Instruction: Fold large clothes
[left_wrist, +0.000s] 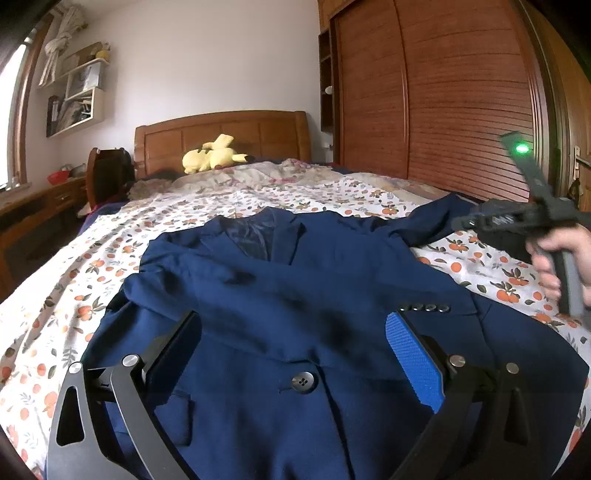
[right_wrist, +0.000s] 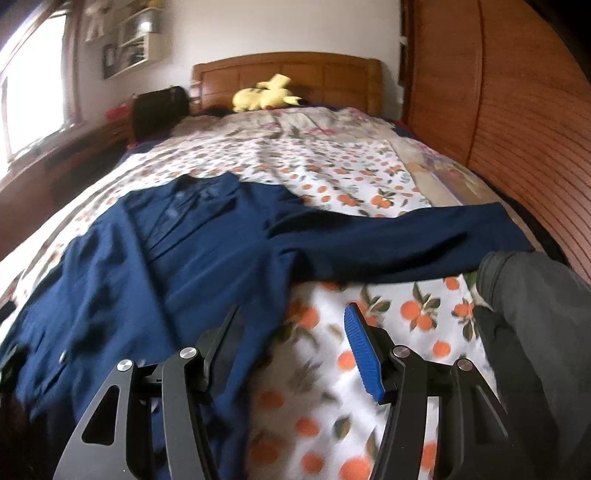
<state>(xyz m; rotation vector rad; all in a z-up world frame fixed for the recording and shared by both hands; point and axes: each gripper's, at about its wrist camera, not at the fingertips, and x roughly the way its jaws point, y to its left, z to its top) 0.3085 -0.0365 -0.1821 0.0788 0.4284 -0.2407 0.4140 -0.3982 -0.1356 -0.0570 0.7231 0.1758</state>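
Observation:
A navy blue blazer lies face up on a bed sheet with an orange-fruit print. One sleeve is folded across its chest, with the cuff buttons on the right. The other sleeve stretches out flat towards the right. My left gripper hovers open over the blazer's front, above a dark button, with nothing between its fingers. My right gripper stands open over the blazer's right edge and the bare sheet, holding nothing. A hand grips its handle at the right.
A yellow plush toy lies by the wooden headboard. A slatted wooden wardrobe runs along the bed's right side. A desk and a dark chair stand left. A person's dark grey clothing fills the right edge.

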